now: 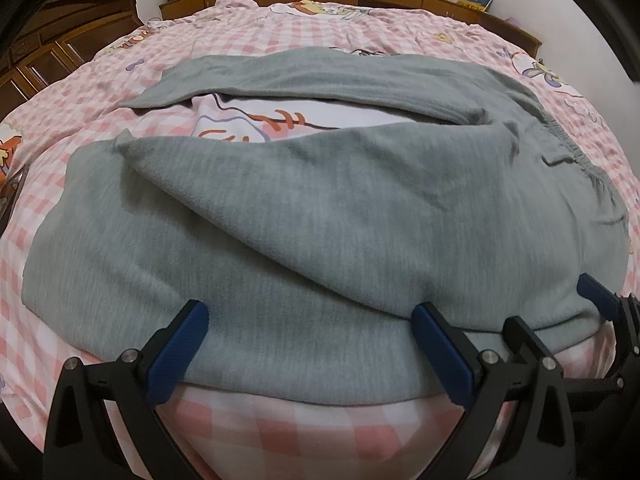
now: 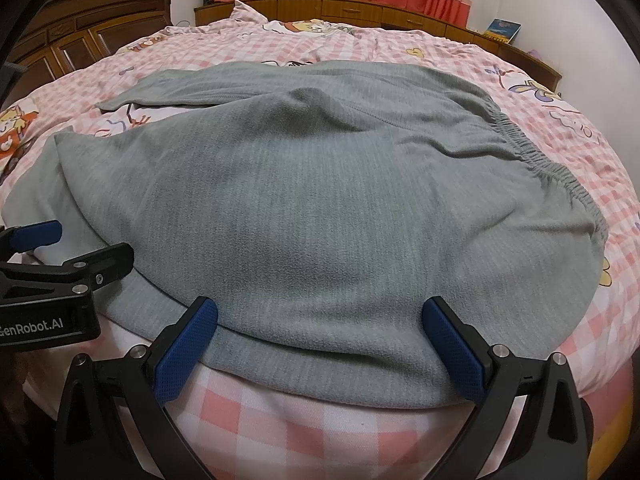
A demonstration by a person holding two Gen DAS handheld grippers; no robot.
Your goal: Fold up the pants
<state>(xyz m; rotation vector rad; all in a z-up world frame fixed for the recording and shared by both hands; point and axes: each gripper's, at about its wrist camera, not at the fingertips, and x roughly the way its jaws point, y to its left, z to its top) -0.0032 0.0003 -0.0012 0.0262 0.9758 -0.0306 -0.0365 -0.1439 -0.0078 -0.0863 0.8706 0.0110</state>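
Gray sweatpants [image 1: 320, 216] lie on the bed [image 1: 304, 412], long axis running nine to three o'clock, near edge at twelve o'clock between both wide-open, empty claws, left claw [image 1: 310, 344] and right claw [image 2: 320, 340] equally close.

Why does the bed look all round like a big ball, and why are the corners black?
In both wrist views a fisheye lens bends everything, so the checked bed cover bulges and a dark lens rim fills the corners. In the left wrist view the grey pants look slightly soft at the right edge. In the right wrist view they are sharper, under even indoor light with no glare.
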